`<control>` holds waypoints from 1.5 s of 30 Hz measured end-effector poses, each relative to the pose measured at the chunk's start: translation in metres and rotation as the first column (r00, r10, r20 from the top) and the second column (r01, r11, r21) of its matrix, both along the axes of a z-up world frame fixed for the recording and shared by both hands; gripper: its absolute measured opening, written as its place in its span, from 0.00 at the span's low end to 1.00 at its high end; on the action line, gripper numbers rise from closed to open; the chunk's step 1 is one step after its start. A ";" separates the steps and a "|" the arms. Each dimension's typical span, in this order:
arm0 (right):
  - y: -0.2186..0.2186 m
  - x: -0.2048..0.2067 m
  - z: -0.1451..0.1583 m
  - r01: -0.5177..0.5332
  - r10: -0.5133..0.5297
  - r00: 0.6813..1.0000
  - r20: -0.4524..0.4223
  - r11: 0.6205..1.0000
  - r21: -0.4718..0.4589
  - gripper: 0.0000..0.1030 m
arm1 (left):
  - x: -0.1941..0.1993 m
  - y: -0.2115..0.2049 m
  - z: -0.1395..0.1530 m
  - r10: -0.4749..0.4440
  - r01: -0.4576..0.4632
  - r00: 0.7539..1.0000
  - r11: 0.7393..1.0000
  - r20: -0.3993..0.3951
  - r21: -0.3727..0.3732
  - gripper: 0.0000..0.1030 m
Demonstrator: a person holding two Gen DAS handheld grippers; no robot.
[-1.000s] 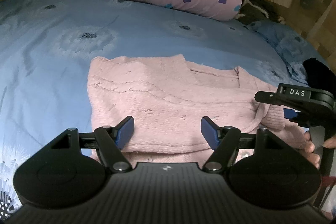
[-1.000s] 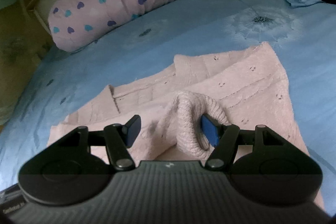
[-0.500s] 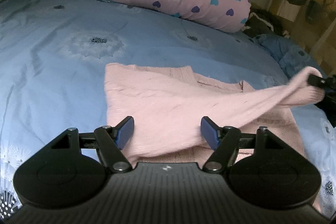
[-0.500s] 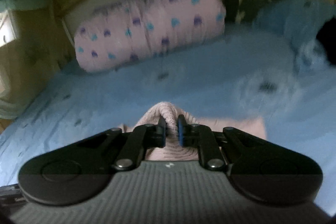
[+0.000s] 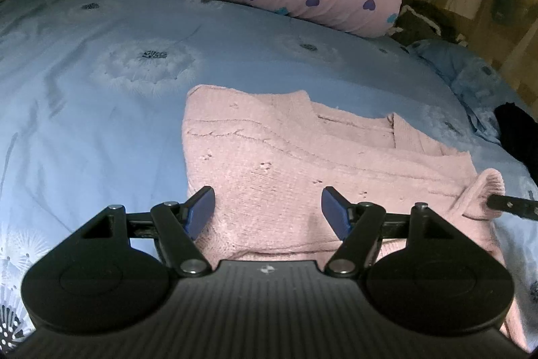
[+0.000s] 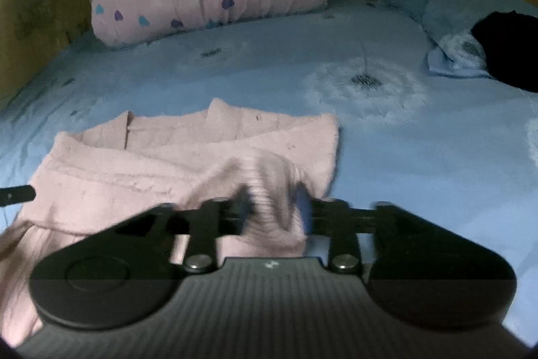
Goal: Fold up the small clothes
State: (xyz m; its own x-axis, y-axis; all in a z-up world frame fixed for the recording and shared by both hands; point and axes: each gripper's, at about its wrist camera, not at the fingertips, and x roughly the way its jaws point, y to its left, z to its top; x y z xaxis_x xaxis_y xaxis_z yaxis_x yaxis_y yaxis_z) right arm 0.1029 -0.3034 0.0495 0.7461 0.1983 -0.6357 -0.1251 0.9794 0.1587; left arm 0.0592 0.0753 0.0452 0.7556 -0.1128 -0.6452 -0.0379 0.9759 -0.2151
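Pink knit sweater (image 5: 289, 170) flat on your blue bedsheet (image 5: 84, 96), left gripper (image 5: 268, 207) spread wide over its hem, right gripper (image 6: 273, 207) blurred, fingers apart around the cuff (image 6: 269, 187).

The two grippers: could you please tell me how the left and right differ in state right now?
The left gripper is wide open and holds nothing, hovering over the pink sweater; the right gripper has its fingers spread around the sweater's cuff, though blur hides contact. The left view is sharp; the right is motion-blurred. Both are black with blue pads.
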 end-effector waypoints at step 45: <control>-0.033 0.011 0.004 -0.221 0.222 0.970 -0.100 0.975 0.021 0.41 | 0.002 -0.005 -0.001 -0.009 0.008 1.000 0.999 0.019 0.036 0.73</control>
